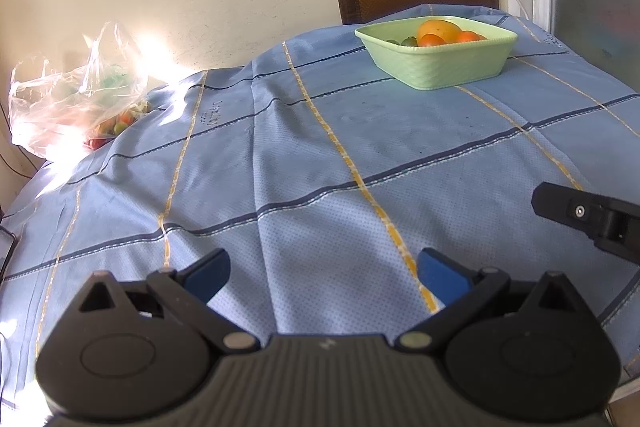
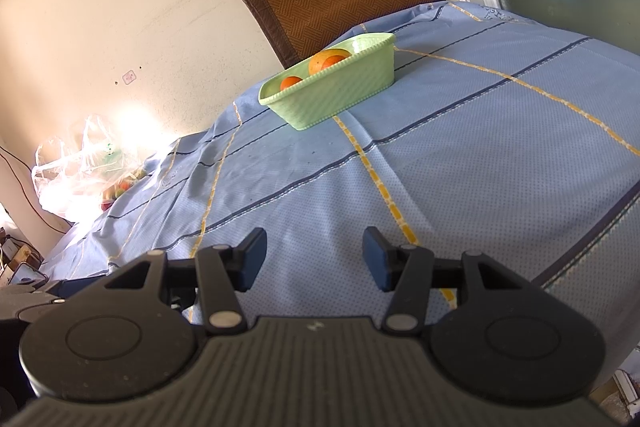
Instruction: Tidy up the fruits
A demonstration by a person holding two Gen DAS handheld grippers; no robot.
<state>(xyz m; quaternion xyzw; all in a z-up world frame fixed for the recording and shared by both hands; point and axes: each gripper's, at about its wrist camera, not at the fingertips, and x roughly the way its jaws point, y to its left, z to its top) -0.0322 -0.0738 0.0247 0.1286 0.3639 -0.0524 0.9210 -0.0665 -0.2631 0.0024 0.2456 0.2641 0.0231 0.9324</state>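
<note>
Two grippers hang over the near part of the blue checked tablecloth (image 1: 320, 155), and neither has anything in it: the left gripper (image 1: 324, 273) has its blue pads spread wide, and the right gripper (image 2: 314, 259) is parted almost as far, both with only cloth between the fingers. Fruit sits in two places. On the far right of the table is the green basket (image 1: 440, 71), already holding a large yellow-orange fruit (image 1: 438, 29) and a couple of small oranges (image 1: 432, 40), with something dark green beside them (too small for me to name). On the far left, against the wall and washed out by sunlight, slumps a clear plastic bag (image 1: 72, 95) with more small fruit (image 1: 120, 123) at its mouth. My guess is that a carry is between steps: the next move calls for reaching left to the bag, closing gently on one round piece, and bringing it across to the basket. The basket is rectangular; from the right wrist view its long axis (image 2: 332, 89) runs from near left to far right, one corner pointing toward the grippers, open side up. The bag's opening seems to face right, toward the middle of the table.
</note>
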